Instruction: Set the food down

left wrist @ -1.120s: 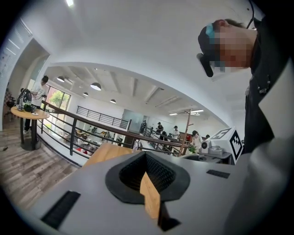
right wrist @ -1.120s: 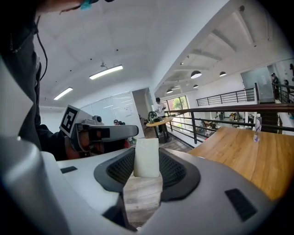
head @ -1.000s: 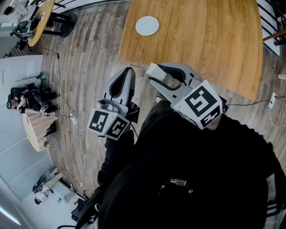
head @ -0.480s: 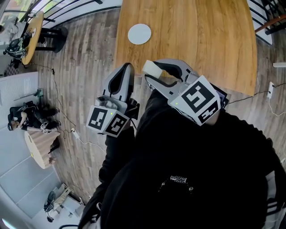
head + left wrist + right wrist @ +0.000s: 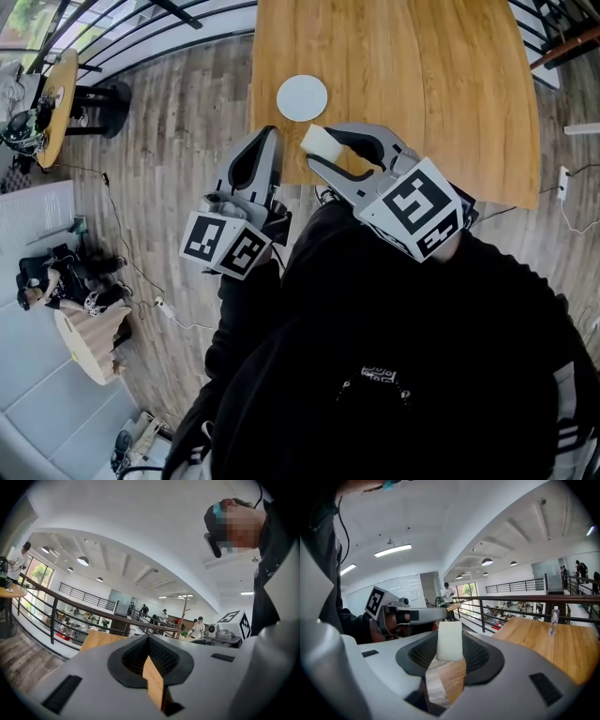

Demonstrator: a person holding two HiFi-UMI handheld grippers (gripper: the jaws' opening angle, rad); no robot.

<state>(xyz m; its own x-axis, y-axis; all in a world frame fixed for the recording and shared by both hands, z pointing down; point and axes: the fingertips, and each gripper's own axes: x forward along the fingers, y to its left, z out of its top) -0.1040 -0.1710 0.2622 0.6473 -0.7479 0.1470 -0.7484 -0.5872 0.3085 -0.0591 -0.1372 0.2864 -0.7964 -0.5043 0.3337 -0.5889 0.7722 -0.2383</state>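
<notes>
A pale, whitish block of food [image 5: 317,141] [image 5: 450,641] sits between the tips of my right gripper [image 5: 324,150] [image 5: 449,657], which is shut on it. In the head view that gripper reaches over the near edge of the wooden table [image 5: 422,84]. A round white plate [image 5: 302,97] lies on the table just beyond the food. My left gripper [image 5: 269,139] [image 5: 149,644] is beside it to the left, over the table's near left corner. Its jaws are together with nothing between them.
A clear bottle [image 5: 553,620] stands on the table in the right gripper view. A black railing [image 5: 169,37] runs along the far left. Cables [image 5: 122,244] trail over the plank floor, and a small round table [image 5: 56,89] stands at the left.
The table and plate have drawn closer to both grippers. The right gripper now reaches over the table's near edge, the food still held.
</notes>
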